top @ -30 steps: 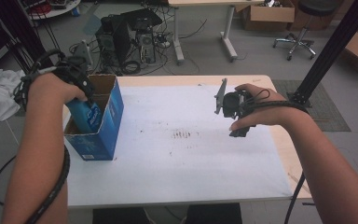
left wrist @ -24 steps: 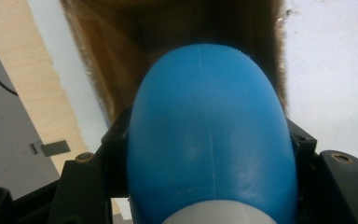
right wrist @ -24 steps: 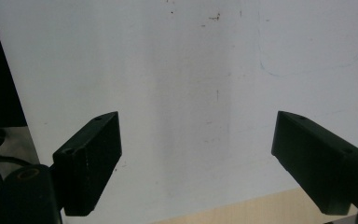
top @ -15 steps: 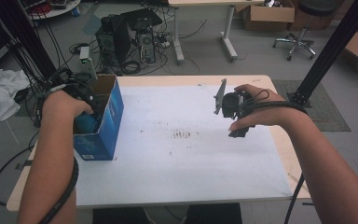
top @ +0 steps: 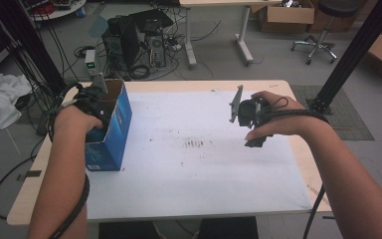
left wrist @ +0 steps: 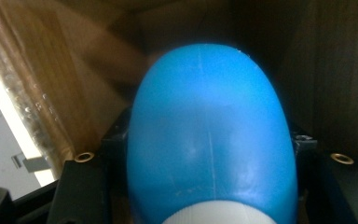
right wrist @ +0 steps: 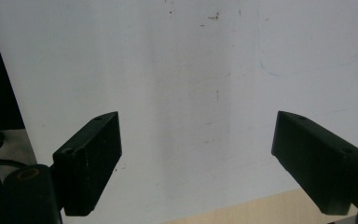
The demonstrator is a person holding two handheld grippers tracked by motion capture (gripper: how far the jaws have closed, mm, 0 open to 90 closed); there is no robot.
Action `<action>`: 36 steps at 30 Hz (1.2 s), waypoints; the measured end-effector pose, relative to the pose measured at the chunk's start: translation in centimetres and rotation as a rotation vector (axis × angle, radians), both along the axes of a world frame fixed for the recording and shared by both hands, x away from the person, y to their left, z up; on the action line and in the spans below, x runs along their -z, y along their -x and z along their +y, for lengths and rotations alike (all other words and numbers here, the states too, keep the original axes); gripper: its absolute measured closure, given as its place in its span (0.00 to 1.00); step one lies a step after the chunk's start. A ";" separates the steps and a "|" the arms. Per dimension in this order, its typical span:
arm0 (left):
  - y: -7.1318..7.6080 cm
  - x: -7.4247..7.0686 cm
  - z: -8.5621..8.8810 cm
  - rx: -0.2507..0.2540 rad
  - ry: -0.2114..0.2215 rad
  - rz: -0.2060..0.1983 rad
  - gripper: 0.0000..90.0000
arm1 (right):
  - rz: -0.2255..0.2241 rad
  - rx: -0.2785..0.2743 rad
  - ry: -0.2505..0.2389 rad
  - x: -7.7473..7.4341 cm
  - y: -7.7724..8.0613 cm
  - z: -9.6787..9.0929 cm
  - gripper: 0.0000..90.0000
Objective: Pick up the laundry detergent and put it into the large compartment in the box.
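My left tongs [left wrist: 205, 186] are clamped on a smooth, rounded blue plastic bottle [left wrist: 209, 135], glossy, with a faint moulding seam down its middle and a white ribbed cap at its near end. Both black jaws press its flanks. The bottle sits down inside the blue cardboard box [top: 114, 124], whose raw brown inner walls close in around my tongs on every side. In the high view my left hand [top: 79, 117] is sunk into the box's open top. Off across the white sheet [top: 204, 149] on the bench [top: 179, 85], my right tongs [right wrist: 196, 158] hang wide open with nothing between the jaws, over the matte, lightly scuffed sheet.
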State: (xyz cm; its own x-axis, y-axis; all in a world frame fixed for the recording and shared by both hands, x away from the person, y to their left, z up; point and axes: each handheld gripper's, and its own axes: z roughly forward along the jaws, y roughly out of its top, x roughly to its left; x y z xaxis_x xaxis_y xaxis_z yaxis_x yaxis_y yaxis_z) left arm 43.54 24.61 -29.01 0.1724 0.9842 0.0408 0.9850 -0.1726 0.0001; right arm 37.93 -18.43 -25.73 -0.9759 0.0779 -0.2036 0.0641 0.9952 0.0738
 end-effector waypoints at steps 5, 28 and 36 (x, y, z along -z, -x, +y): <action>0.1 0.1 0.1 -0.001 0.006 0.001 0.43 | -0.002 -0.001 -0.005 0.0 0.0 0.1 0.18; 0.3 -0.4 0.0 0.016 -0.007 -0.012 0.36 | -0.006 -0.003 0.004 -0.1 0.2 0.2 0.18; 0.4 -0.8 0.0 0.009 -0.006 -0.016 0.35 | -0.010 -0.004 0.002 -0.1 0.3 0.4 0.18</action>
State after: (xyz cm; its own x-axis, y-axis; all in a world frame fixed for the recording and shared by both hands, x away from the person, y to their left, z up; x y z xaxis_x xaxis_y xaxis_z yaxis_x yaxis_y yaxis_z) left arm 43.11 24.65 -28.25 0.1803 0.9824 0.0493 0.9833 -0.1812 0.0144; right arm 37.62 -18.08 -25.61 -0.9740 0.0739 -0.2139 0.0597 0.9956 0.0721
